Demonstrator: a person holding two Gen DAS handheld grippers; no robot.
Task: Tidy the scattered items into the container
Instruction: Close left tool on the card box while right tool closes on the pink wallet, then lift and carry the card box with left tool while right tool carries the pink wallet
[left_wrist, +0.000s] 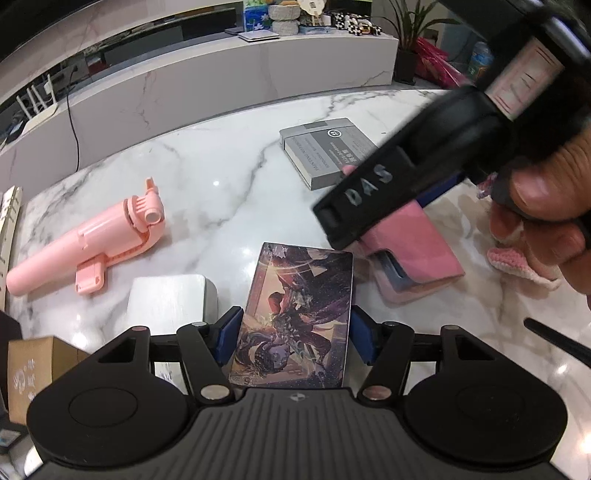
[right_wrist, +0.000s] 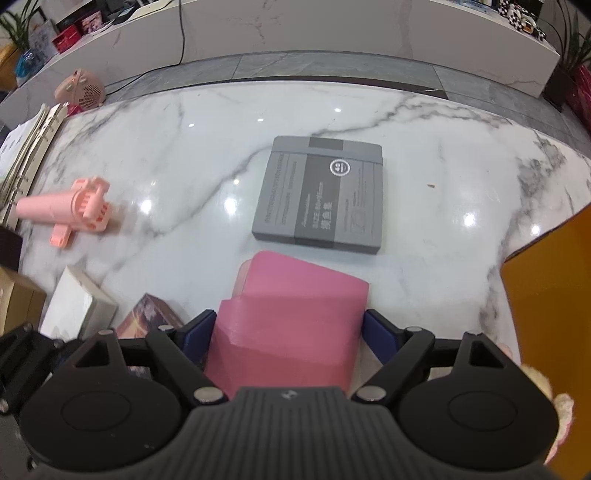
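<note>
Left wrist view, bottom centre: left gripper (left_wrist: 293, 334) straddles an illustrated card box (left_wrist: 295, 317) lying on the marble table (left_wrist: 207, 192); blue pads (left_wrist: 231, 332) sit at both long edges of the box, contact looks made on the left side, right side too close to call, so can't tell if it is actually clamped. Just left of the box, a white box (left_wrist: 170, 302). Lower left edge, a brown carton (left_wrist: 35, 369). Mid left, a pink handheld fan (left_wrist: 92, 243) lying on its side. Right of centre, the right gripper's black body crosses the frame, a hand (left_wrist: 543, 206) wrapped on it, over a pink wallet (left_wrist: 413, 251). Beyond that, upper centre, a grey book (left_wrist: 325, 151) flat on the table.

Right wrist view, bottom centre: right gripper (right_wrist: 288, 332) has the pink wallet (right_wrist: 295, 314) between its fingers (right_wrist: 380, 332), folded flap up; pads close at both sides but a thin gap shows on the right, so grip cannot be confirmed. Lower left, card box corner (right_wrist: 147, 317) and white box (right_wrist: 77, 306). Right edge, an orange container wall (right_wrist: 546, 295), well apart from the wallet. Centre, grey book (right_wrist: 325, 195). Mid left, pink fan (right_wrist: 66, 210). Upper left, a small round heater (right_wrist: 81, 88) off the table
</note>
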